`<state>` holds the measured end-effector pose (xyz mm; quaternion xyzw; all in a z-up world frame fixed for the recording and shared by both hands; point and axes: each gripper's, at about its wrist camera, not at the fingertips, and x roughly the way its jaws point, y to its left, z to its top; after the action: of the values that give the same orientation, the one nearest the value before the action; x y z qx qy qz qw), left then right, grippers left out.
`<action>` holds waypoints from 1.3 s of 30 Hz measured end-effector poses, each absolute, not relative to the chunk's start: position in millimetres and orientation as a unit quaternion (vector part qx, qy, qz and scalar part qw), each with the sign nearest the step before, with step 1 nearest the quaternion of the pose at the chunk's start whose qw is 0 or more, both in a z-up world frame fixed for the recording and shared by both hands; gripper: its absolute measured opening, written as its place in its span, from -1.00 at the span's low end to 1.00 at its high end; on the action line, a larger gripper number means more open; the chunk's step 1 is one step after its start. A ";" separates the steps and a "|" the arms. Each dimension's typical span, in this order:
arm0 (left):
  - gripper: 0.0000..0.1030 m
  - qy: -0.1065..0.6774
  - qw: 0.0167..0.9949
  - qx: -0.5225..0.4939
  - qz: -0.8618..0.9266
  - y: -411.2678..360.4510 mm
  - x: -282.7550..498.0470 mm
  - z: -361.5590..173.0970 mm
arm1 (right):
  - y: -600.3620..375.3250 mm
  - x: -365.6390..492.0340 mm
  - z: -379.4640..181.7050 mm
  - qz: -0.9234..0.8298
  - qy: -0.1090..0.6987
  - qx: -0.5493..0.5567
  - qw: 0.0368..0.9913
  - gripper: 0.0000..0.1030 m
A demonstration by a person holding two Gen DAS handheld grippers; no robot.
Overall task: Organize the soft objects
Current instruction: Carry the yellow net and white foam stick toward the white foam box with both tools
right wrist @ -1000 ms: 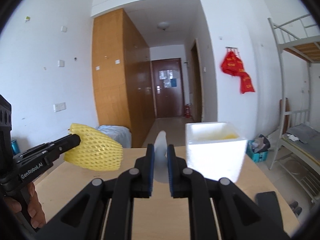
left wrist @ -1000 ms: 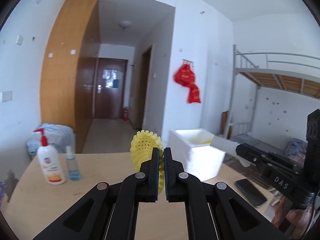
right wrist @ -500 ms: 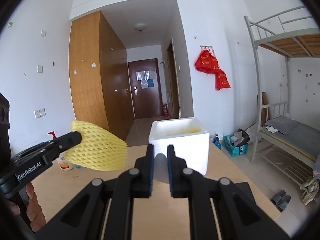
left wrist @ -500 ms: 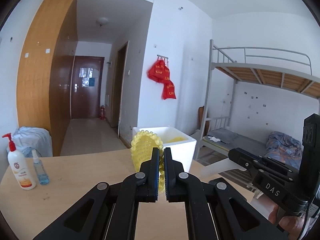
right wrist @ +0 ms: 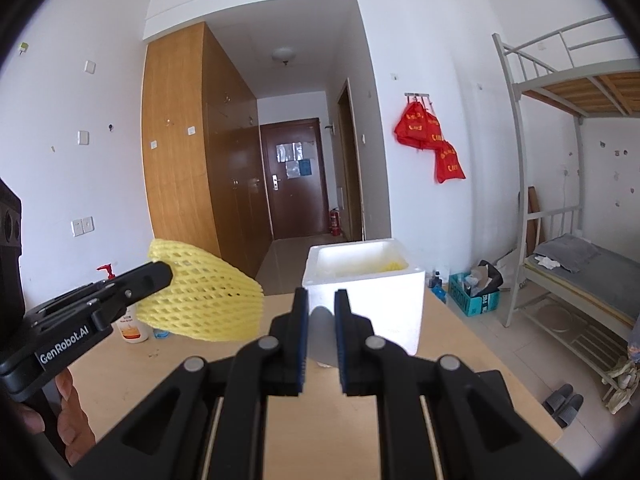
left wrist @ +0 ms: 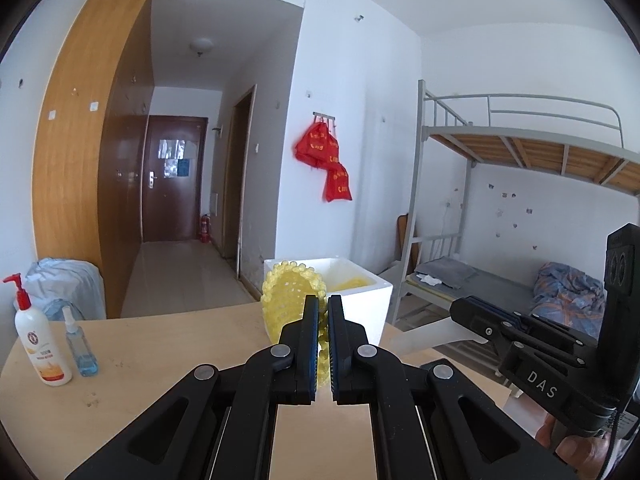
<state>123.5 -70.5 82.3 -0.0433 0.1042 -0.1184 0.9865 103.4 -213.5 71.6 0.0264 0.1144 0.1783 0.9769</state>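
In the left wrist view my left gripper is shut on a yellow foam net sleeve, held above the wooden table. Just behind it stands a white foam box with more yellow netting inside. At the right of that view my right gripper pinches a white foam sheet. In the right wrist view the right gripper is shut on that pale sheet, right in front of the box. The left gripper holds the yellow net to its left.
A white pump bottle and a small blue spray bottle stand at the table's left edge. A metal bunk bed fills the room's right side. A blue carton and slippers lie on the floor beyond the table's right edge.
Both views have swung to the right, bringing the white box from the right side to straight behind the fingers. Both grips are unchanged, and little has shifted over the last half second.
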 end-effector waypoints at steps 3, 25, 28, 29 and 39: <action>-0.91 0.105 0.987 -0.044 -0.117 -69.4 125.6 82.1 | -214.1 106.6 71.5 0.178 0.114 0.024 0.977 -0.71; -0.91 0.105 0.988 -0.035 -0.108 -77.6 165.7 99.3 | -204.3 137.4 89.1 0.179 0.110 -0.001 0.978 -0.71; -0.91 0.103 0.988 -0.034 -0.107 -78.3 172.6 101.2 | -203.5 144.7 90.4 0.178 0.112 -0.002 0.978 -0.71; -0.91 0.104 0.988 -0.035 -0.107 -78.5 176.7 102.1 | -202.6 147.2 90.9 0.176 0.113 -0.004 0.978 -0.71; -0.91 0.103 0.988 -0.030 -0.113 -84.1 210.5 108.2 | -208.7 176.4 98.3 0.165 0.116 0.008 0.979 -0.71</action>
<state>210.5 -84.1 108.2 -0.0303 0.1031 -0.1127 0.9878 176.4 -208.7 98.3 0.0085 0.1156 0.1651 0.9794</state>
